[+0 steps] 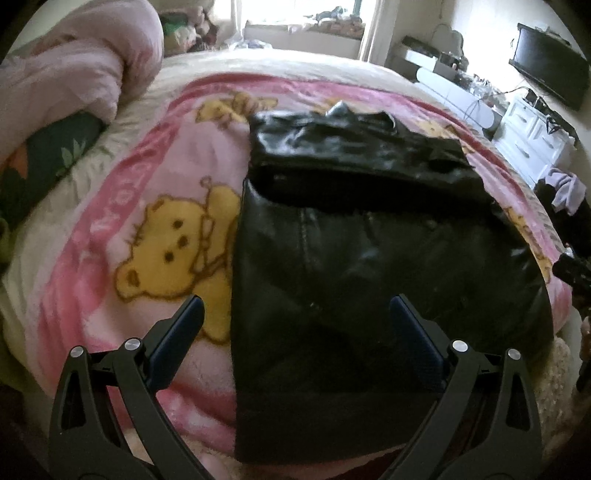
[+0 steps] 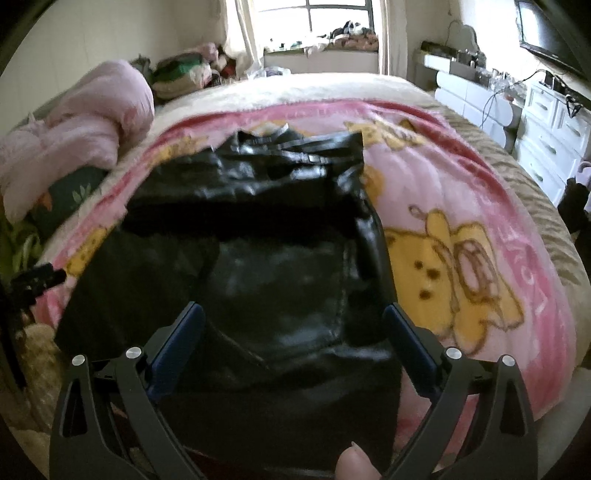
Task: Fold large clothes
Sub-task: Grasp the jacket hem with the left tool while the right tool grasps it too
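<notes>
A black leather jacket (image 1: 369, 258) lies flat on a pink bear-print blanket (image 1: 155, 229), with its sleeves folded across the far part. My left gripper (image 1: 297, 310) is open and empty, above the jacket's near left edge. In the right wrist view the jacket (image 2: 266, 266) fills the middle. My right gripper (image 2: 293, 317) is open and empty, above the jacket's near right part. The left gripper's tip (image 2: 37, 280) shows at the left edge. The right gripper's tip (image 1: 572, 269) shows at the right edge of the left wrist view.
A rolled pink quilt (image 1: 74, 66) lies at the bed's far left. White drawers (image 2: 550, 133) and a wall TV (image 1: 550, 70) stand on the right. A window (image 2: 325, 22) with clutter on its sill is beyond the bed. A fingertip (image 2: 354, 461) shows at the bottom.
</notes>
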A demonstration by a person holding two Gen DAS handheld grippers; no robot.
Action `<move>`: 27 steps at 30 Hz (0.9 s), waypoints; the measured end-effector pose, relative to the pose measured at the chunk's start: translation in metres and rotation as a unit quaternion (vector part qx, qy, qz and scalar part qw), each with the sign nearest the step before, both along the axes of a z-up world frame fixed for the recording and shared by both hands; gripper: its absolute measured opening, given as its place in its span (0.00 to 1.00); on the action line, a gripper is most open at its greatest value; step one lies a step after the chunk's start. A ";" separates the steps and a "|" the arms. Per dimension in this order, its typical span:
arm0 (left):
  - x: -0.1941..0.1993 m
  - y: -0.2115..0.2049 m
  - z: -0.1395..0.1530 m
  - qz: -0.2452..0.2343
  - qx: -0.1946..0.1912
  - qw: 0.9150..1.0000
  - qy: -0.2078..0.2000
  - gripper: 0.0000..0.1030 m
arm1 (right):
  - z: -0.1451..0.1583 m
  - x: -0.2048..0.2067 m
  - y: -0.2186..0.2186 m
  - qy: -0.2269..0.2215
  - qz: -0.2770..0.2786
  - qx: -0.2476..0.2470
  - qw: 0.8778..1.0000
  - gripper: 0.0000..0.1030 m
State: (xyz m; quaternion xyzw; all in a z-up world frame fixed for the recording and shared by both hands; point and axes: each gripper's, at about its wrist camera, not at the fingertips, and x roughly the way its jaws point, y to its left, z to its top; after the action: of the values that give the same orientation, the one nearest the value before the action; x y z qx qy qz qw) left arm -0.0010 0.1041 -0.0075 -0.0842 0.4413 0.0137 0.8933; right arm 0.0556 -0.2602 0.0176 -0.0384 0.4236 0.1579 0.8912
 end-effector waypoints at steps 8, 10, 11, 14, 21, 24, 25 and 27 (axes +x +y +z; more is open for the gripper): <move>0.005 0.024 -0.029 -0.003 -0.011 0.998 0.063 0.91 | -0.029 0.000 -0.029 0.037 -0.021 -0.019 0.999 0.95; 0.004 0.024 -0.037 -0.012 -0.027 0.996 0.081 0.91 | -0.035 0.002 -0.038 0.047 -0.029 -0.017 0.998 0.95; 0.003 0.023 -0.040 -0.017 -0.033 0.996 0.087 0.91 | -0.037 0.002 -0.042 0.052 -0.030 -0.015 0.998 0.95; 0.001 0.019 -0.049 -0.036 -0.057 0.993 0.101 0.91 | -0.044 0.002 -0.051 0.071 -0.027 -0.002 0.997 0.95; 0.004 0.011 -0.068 -0.058 -0.065 0.988 0.126 0.91 | -0.061 0.003 -0.064 0.114 -0.014 0.022 0.993 0.95; 0.004 0.008 -0.069 -0.058 -0.051 0.989 0.127 0.86 | -0.067 0.003 -0.069 0.130 -0.007 0.040 0.991 0.94; 0.002 0.007 -0.069 -0.058 -0.047 0.989 0.124 0.80 | -0.068 0.003 -0.069 0.134 -0.003 0.043 0.990 0.93; -0.001 0.006 -0.067 -0.059 -0.054 0.990 0.117 0.64 | -0.069 0.001 -0.068 0.137 0.004 0.043 0.990 0.80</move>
State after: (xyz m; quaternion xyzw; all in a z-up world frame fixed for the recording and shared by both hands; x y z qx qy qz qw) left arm -0.0020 0.1106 -0.0743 -0.1035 0.5467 -0.0533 0.8292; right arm 0.0561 -0.3278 -0.0514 0.0199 0.5340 0.1832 0.8251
